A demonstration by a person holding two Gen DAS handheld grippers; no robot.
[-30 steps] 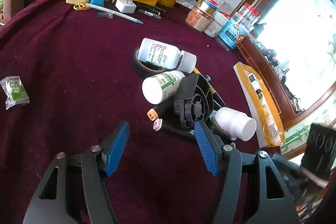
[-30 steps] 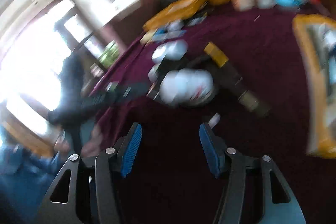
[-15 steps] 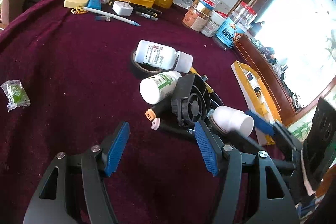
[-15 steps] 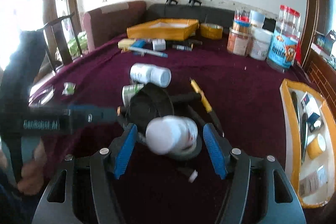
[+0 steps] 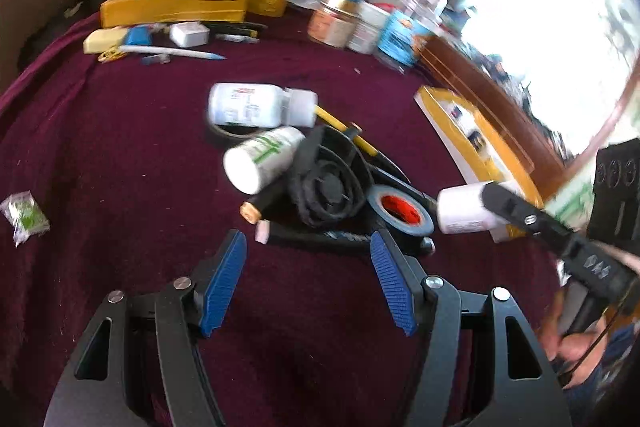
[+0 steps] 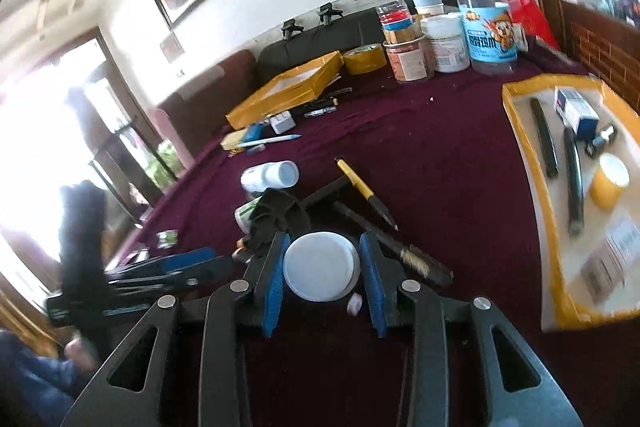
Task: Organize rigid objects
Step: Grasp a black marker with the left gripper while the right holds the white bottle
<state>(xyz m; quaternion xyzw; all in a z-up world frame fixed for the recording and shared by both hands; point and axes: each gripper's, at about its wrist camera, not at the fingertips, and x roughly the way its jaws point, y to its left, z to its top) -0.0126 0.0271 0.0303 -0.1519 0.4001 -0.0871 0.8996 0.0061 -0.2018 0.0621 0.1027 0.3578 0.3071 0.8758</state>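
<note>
My right gripper is shut on a white bottle, seen end-on between the blue pads. In the left wrist view the same white bottle is held above the cloth, right of a dark tape roll. My left gripper is open and empty, just short of a pile: a black fan, a green-labelled white bottle, another white bottle, a yellow pen and black markers.
A maroon cloth covers the table. A yellow tray with tools and tape stands at the right. Another yellow tray, a charger and a pen lie at the back. Jars stand at the far edge. A green packet lies left.
My right gripper has closed on the white bottle and lifted it off the dark tape roll to the right. My left gripper has stayed open and nearly still.
</note>
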